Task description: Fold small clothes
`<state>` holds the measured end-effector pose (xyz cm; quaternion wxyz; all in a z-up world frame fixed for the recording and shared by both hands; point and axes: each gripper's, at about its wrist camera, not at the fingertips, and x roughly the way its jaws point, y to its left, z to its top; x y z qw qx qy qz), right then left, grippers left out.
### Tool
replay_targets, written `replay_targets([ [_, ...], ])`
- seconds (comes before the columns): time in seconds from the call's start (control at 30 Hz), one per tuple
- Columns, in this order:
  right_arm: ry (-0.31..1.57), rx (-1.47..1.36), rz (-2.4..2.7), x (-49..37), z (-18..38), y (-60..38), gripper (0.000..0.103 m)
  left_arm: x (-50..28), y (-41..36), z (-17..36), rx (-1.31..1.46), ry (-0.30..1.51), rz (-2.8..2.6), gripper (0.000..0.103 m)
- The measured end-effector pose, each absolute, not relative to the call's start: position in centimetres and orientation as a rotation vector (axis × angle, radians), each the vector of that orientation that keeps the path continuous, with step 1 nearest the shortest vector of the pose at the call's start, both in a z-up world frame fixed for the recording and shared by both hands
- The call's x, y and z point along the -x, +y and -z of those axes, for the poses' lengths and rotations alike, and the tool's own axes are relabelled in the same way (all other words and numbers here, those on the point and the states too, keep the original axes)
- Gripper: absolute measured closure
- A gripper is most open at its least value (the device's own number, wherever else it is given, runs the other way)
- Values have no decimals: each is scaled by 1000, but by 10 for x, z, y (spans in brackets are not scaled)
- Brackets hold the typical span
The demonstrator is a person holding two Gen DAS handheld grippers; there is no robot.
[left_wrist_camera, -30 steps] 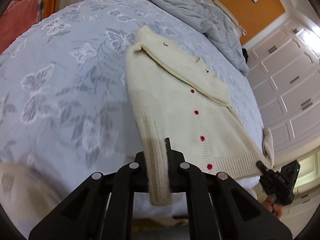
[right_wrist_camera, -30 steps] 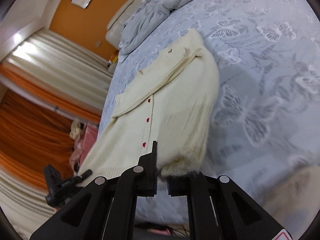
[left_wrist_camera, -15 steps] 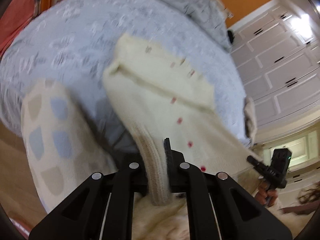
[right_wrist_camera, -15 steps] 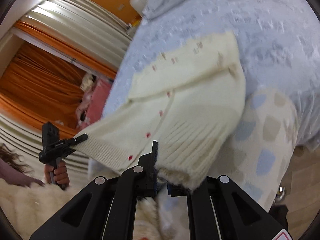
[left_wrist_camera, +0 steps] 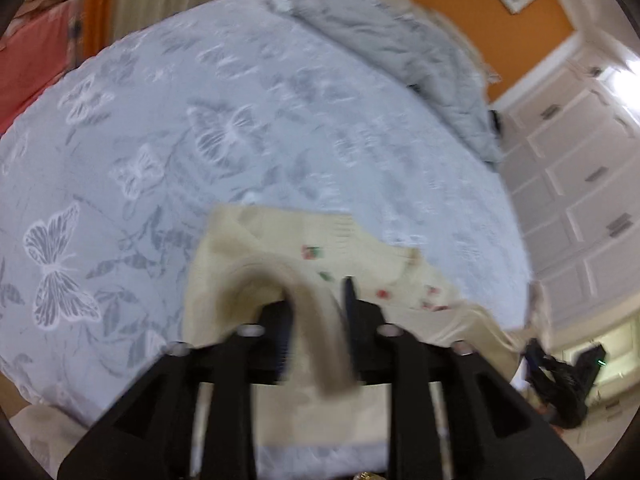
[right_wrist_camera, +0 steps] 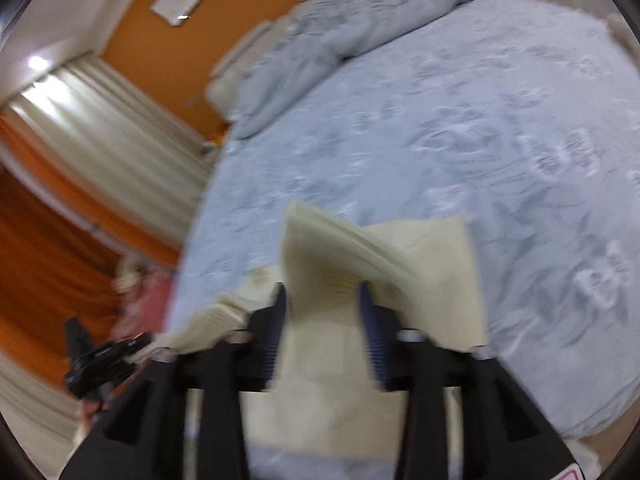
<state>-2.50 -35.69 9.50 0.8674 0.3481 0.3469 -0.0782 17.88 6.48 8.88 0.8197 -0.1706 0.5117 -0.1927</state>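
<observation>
The cream cardigan [left_wrist_camera: 304,248] lies at the near edge of the bed [left_wrist_camera: 200,120], its folded bulk just ahead of both grippers, its long axis running crosswise from one to the other. The left gripper [left_wrist_camera: 318,312] has its jaws parted around a hanging ribbed edge (whether they pinch it is blurred). The right gripper [right_wrist_camera: 320,308] likewise stands wide, cloth draped between its fingers. Neither seems nearer; I judge the next fold goes forward, away from the bed's edge.

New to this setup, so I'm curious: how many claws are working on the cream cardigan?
2: the left claw and the right claw, each with cardigan fabric between its fingers.
</observation>
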Motion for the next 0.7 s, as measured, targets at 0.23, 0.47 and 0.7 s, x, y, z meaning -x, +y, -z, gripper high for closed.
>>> replay_targets([
  [0.23, 804, -583, 254, 12, -68, -369, 32, -184, 75, -64, 226, 992, 297, 5],
  [0.47, 934, -514, 300, -24, -17, -363, 32, -208, 49, -27, 106, 1076, 285, 7],
  [0.7, 801, -563, 223, -24, -54, -363, 94, -222, 44, -36, 142, 1110, 324, 96],
])
